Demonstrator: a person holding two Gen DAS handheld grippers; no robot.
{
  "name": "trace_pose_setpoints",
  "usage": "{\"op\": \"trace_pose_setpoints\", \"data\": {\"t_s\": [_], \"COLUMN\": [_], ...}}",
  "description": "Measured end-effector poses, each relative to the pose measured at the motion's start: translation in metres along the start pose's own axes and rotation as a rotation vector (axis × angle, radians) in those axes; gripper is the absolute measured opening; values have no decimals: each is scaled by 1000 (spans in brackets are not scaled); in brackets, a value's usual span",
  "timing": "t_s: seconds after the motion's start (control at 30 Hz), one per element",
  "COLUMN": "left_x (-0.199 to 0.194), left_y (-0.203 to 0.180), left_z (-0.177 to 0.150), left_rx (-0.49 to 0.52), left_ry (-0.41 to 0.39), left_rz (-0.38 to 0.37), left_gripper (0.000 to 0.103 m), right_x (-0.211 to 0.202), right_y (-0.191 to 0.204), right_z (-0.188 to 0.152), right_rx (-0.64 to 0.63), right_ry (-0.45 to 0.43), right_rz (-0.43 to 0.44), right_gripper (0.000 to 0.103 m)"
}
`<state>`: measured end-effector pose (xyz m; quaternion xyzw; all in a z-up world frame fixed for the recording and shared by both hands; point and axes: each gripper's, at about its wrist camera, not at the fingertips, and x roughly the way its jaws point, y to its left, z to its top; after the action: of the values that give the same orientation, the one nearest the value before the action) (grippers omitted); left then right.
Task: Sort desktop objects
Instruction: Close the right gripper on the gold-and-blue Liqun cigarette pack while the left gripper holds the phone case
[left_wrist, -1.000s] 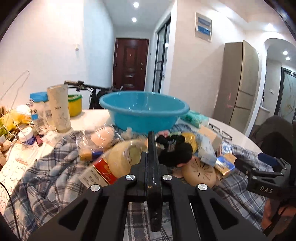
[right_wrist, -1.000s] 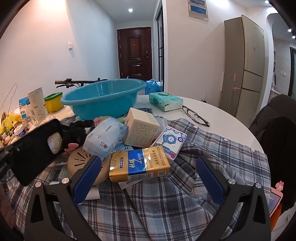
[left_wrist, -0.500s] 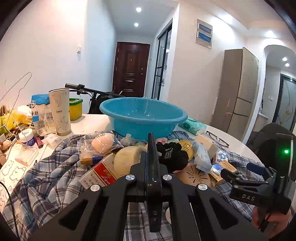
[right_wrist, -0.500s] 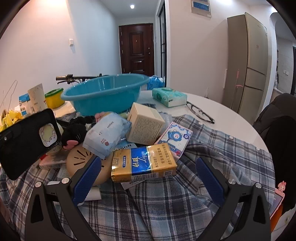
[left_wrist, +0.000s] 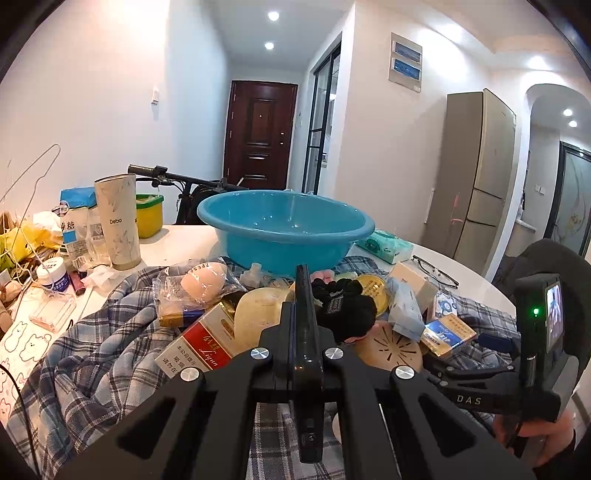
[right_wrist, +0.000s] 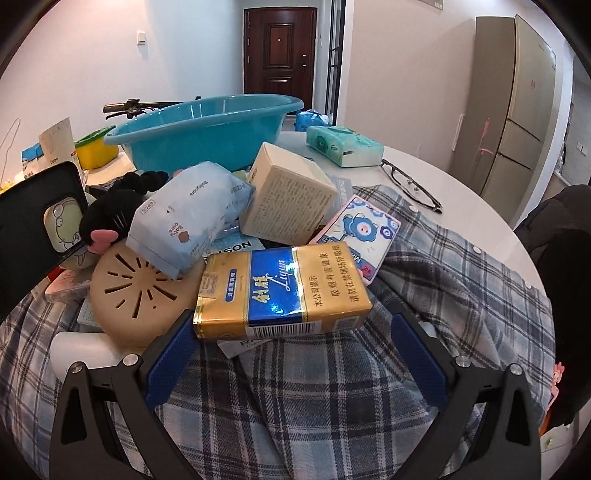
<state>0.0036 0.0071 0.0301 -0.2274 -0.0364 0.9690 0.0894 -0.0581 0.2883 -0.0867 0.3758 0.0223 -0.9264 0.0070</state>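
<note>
My left gripper is shut on a black phone, which stands on edge above the heap. The right wrist view shows that phone at the far left, with a cartoon sticker on its back. My right gripper is open and low over the plaid shirt. Its blue pads flank the near end of a gold and blue carton. The left pad is right at the carton's corner and the other pad stands apart from it. A hand holds that gripper.
Behind the heap stands a blue basin. The pile holds a beige box, a pale blue wipes pack, a round beige disc, a black plush and a red carton. Glasses, a tissue pack and a tumbler stand around it.
My right gripper has come forward and down onto the gold and blue carton, which now fills the space between its pads. The left gripper still holds the phone.
</note>
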Motion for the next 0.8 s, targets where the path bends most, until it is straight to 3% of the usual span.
{"op": "trace_pose_setpoints", "data": {"t_s": [0.13, 0.17, 0.33, 0.63, 0.8], "left_x": [1, 1, 1, -1, -7], "left_y": [-2, -2, -3, -1, 1], "left_z": [0, -1, -1, -2, 0], "left_rx": [4, 4, 6, -1, 0], "left_ry": [1, 2, 5, 3, -10], "left_rz": [2, 1, 6, 3, 5], "left_gripper": [3, 3, 3, 3, 3], "right_x": [-2, -2, -5, -29, -42], "right_y": [-3, -3, -4, 1, -4], "right_z": [2, 2, 2, 7, 11], "right_rx": [6, 3, 18, 14, 35], "right_ry": [-14, -15, -17, -89, -131], "right_rz": [15, 25, 78, 59, 102], "right_gripper": [99, 86, 85, 85, 85]}}
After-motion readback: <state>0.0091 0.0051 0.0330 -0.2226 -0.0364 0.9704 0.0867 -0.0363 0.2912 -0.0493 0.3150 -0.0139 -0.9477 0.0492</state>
